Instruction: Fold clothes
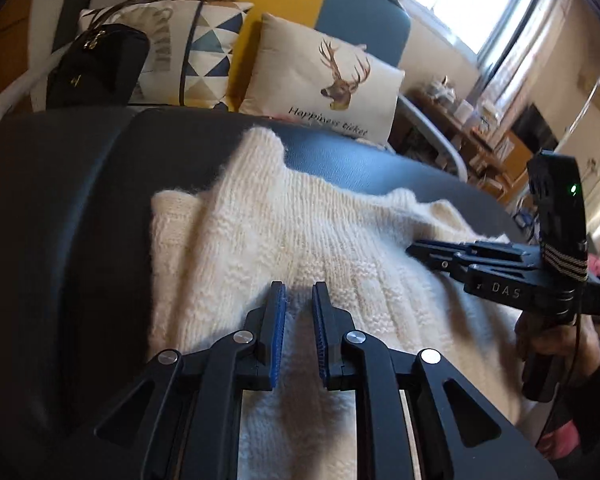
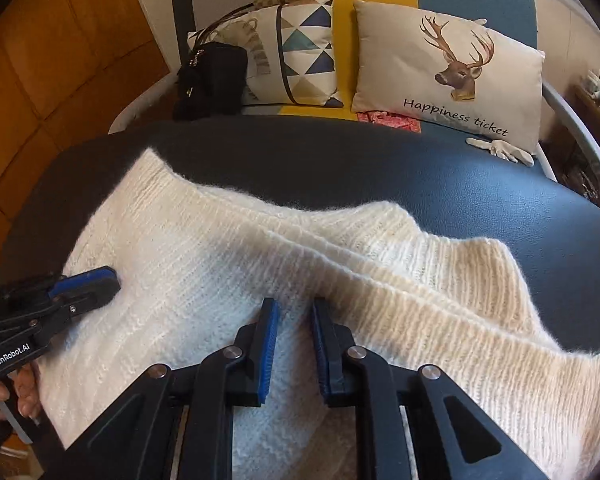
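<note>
Left wrist view, cream sweater on dark seat, left gripper jaws slightly apart.

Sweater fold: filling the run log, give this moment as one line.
sweater: cream knit, partly folded on dark cushion | left gripper: jaws slightly open, empty | right gripper: same

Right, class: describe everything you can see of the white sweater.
The sweater is cream-white, fluffy, chunky knit with ribbed rows. It lies spread on a dark seat, folded over itself in layers, its far edge wavy and rumpled. Both grippers hang just over it, jaws slightly apart with no fabric between them: the left gripper near one side, the right gripper by a raised fold. Whether their tips touch the knit is unclear.
</note>
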